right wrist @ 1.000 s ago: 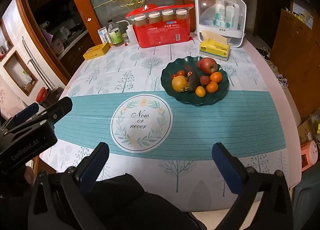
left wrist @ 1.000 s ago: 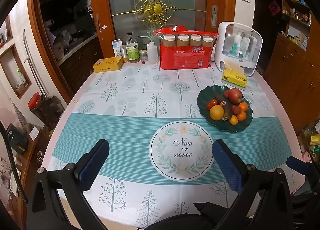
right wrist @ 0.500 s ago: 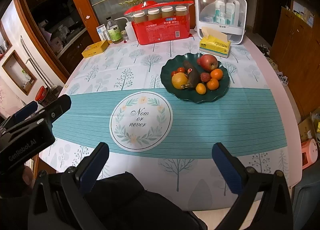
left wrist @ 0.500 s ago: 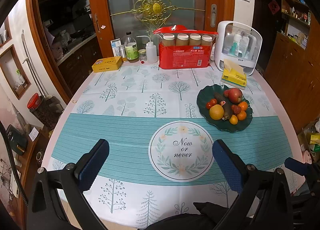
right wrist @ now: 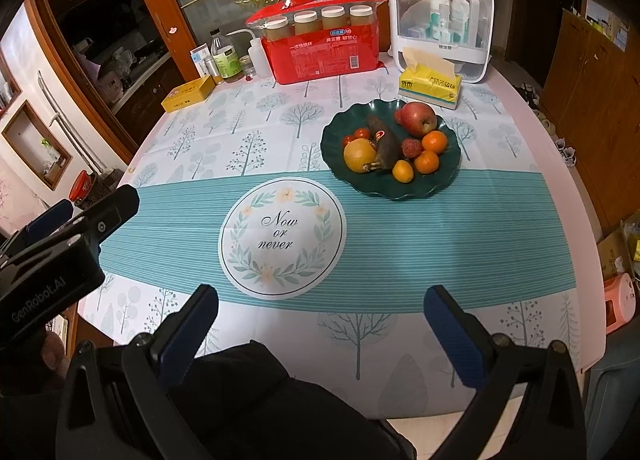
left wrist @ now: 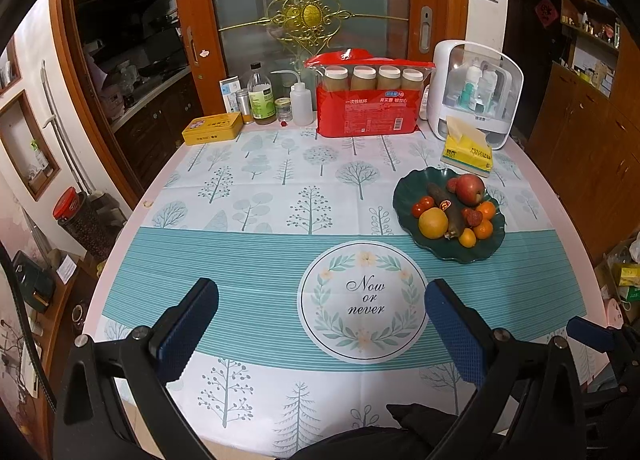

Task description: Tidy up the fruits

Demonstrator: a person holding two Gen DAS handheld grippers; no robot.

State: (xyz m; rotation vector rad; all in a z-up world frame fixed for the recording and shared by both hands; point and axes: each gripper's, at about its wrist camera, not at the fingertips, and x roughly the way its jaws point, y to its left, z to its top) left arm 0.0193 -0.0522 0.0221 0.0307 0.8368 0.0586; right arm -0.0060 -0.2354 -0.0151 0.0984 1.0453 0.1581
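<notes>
Right wrist view: right gripper (right wrist: pixel 320 324) spread wide and empty over the near table edge; left gripper (left wrist: pixel 320 316) likewise wide, empty.
Green plate (right wrist: pixel 448 173) sits past the "Now or never" tablecloth (right wrist: pixel 460 227) circle, holding apple (right wrist: pixel 418 118), orange (right wrist: pixel 359 155), tangerines, cherry tomatoes. Tissue pack (right wrist: pixel 430 83) just behind it.

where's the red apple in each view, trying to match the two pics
Left wrist view: the red apple sits right of centre, at the far edge of the dark green plate.
Right wrist view: the red apple sits upper right of centre, on the plate's far side.
Shared landmark: the yellow tissue pack lies just behind the plate in both.
</notes>
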